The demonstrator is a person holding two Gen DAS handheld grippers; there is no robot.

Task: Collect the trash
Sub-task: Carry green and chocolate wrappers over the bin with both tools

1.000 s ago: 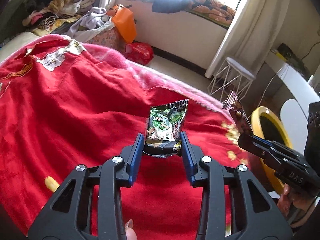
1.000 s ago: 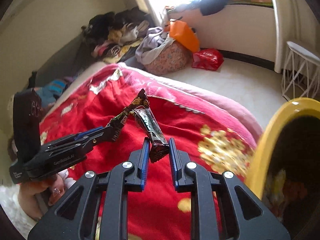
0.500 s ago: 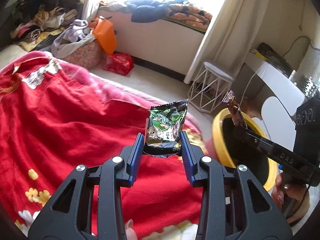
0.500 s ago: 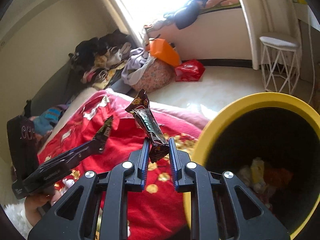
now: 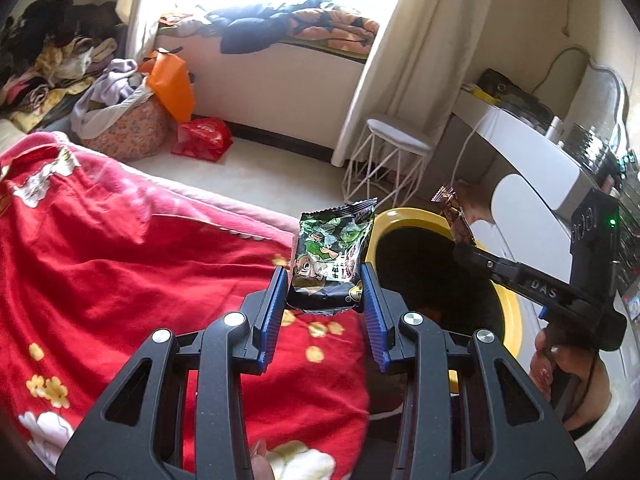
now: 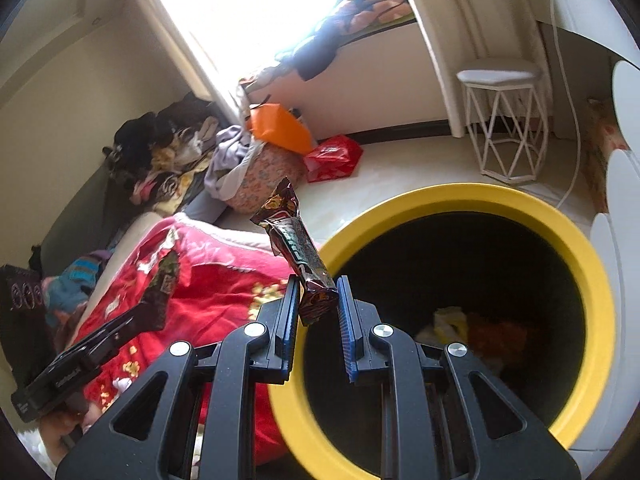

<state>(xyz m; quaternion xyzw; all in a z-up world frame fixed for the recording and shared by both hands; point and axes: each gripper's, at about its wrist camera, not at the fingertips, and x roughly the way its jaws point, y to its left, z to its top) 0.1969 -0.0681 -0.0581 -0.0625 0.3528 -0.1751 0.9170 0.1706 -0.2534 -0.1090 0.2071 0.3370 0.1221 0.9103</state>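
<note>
My left gripper (image 5: 324,284) is shut on a green and black snack bag (image 5: 330,254), held upright above the edge of the red blanket (image 5: 120,280), just left of the yellow bin (image 5: 508,312). My right gripper (image 6: 318,296) is shut on a brown candy bar wrapper (image 6: 298,244), held over the near left rim of the yellow bin (image 6: 440,196). The right gripper with its wrapper (image 5: 454,216) also shows in the left wrist view over the bin mouth. The bin holds some yellow and orange trash (image 6: 472,324).
A white wire stool (image 5: 394,160) stands on the floor behind the bin. A white desk (image 5: 532,168) is to the right. A laundry basket (image 5: 128,128), an orange bag (image 5: 172,84) and a red bag (image 5: 204,138) lie by the window bench.
Both grippers have moved right from over the blanket toward the yellow bin, each still holding its wrapper. The right gripper now hangs over the bin's rim.
</note>
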